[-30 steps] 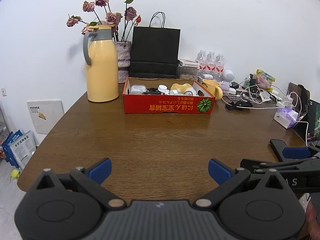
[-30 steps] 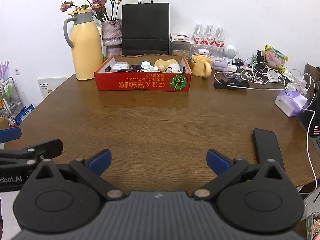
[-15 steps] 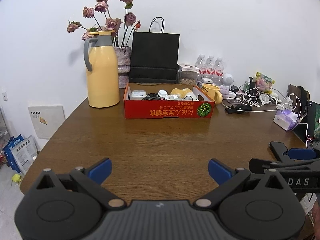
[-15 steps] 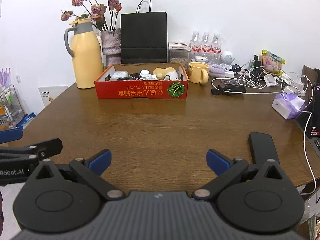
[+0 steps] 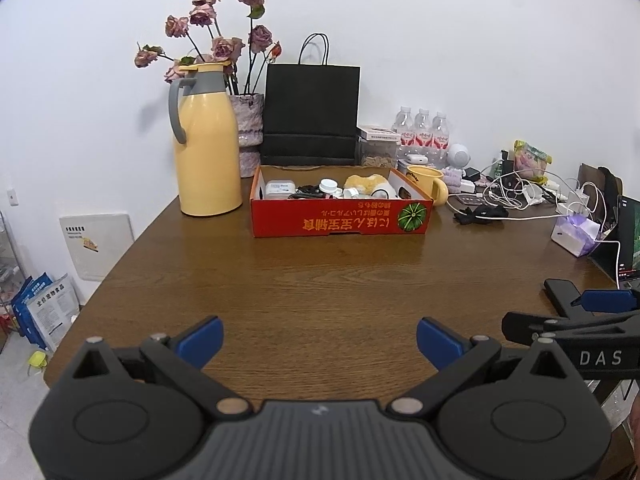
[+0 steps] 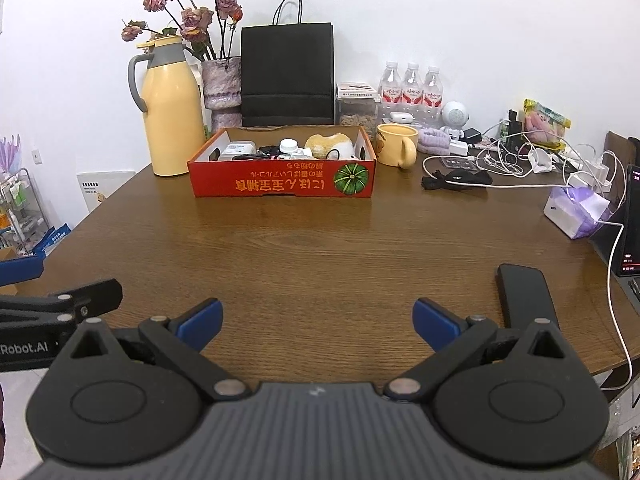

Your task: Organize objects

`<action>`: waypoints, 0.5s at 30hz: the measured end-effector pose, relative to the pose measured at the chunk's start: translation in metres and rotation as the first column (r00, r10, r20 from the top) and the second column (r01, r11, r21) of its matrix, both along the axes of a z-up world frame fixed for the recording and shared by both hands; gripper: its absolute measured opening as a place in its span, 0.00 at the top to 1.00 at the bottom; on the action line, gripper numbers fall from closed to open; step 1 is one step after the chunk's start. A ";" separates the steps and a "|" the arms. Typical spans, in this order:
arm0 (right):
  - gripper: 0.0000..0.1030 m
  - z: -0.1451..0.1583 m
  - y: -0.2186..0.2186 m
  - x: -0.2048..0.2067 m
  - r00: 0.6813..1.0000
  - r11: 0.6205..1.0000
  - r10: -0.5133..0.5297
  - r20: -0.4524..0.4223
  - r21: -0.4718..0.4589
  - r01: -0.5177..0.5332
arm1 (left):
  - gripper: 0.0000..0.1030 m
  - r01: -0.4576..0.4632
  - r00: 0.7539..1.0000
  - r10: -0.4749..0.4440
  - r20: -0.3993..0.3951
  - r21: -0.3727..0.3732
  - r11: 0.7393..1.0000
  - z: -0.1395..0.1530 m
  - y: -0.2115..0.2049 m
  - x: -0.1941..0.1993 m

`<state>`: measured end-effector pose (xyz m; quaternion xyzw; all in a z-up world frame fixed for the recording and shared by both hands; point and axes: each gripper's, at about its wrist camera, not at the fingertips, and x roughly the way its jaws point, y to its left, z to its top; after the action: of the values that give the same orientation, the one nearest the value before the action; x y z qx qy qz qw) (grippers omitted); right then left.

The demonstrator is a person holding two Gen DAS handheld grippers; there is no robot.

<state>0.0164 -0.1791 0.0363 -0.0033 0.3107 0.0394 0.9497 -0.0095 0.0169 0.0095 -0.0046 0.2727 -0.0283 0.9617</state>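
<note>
Receding from both wide-open grippers, red box [image 5: 340, 216] looks smaller.

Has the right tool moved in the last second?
Yes. In its own view the red box now sits smaller and higher beyond the right tool, so the tool has pulled back from it across the table.

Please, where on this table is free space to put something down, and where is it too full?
Free: the wide bare wood between the red box and both open grippers, left of the black flat object. Crowded: the back right, with cables, yellow mug and tissue pack.
</note>
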 end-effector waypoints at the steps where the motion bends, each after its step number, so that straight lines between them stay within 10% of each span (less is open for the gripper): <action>1: 0.00 0.000 0.000 0.000 1.000 1.000 0.000 0.000 -0.001 0.000 | 0.00 -0.001 1.000 0.001 0.000 0.002 1.000 0.000 0.000 0.000; 15: 0.00 -0.006 -0.002 0.003 1.000 1.000 0.003 -0.012 0.011 -0.003 | 0.00 0.014 0.999 -0.015 -0.043 -0.018 1.000 -0.010 0.001 0.009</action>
<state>0.0199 -0.1808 0.0301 0.0019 0.3164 0.0426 0.9477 -0.0009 0.0183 -0.0010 -0.0116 0.2929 -0.0377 0.9553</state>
